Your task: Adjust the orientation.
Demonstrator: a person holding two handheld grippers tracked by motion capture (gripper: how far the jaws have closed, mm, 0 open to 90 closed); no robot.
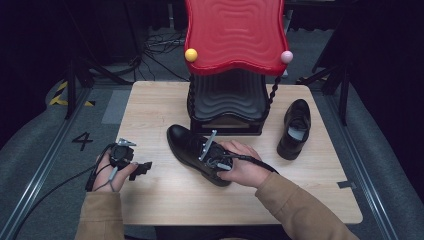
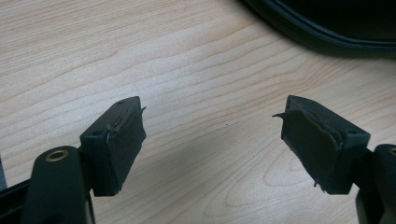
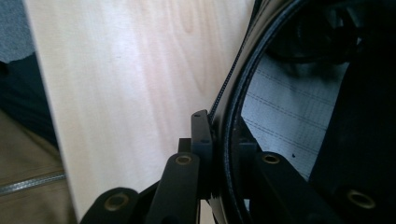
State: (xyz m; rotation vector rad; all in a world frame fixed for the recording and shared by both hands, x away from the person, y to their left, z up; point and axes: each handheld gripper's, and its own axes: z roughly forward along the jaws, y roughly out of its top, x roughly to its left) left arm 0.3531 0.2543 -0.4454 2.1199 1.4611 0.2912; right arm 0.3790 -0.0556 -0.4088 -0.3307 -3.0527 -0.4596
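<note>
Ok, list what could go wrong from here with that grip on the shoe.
1. The right gripper pinches only the thin collar rim of the near shoe, so the shoe may slip or swing when lifted.
2. The red-topped stand sits close behind; a swinging toe could hit it.
3. The left gripper stands open on the table, giving no support.

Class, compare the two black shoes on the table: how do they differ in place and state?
The near shoe lies mid-table, its rim clamped by the right gripper; the far shoe stands free at the right edge. The near shoe's toe points far-left; the far shoe's heel faces away. Both are black.
</note>
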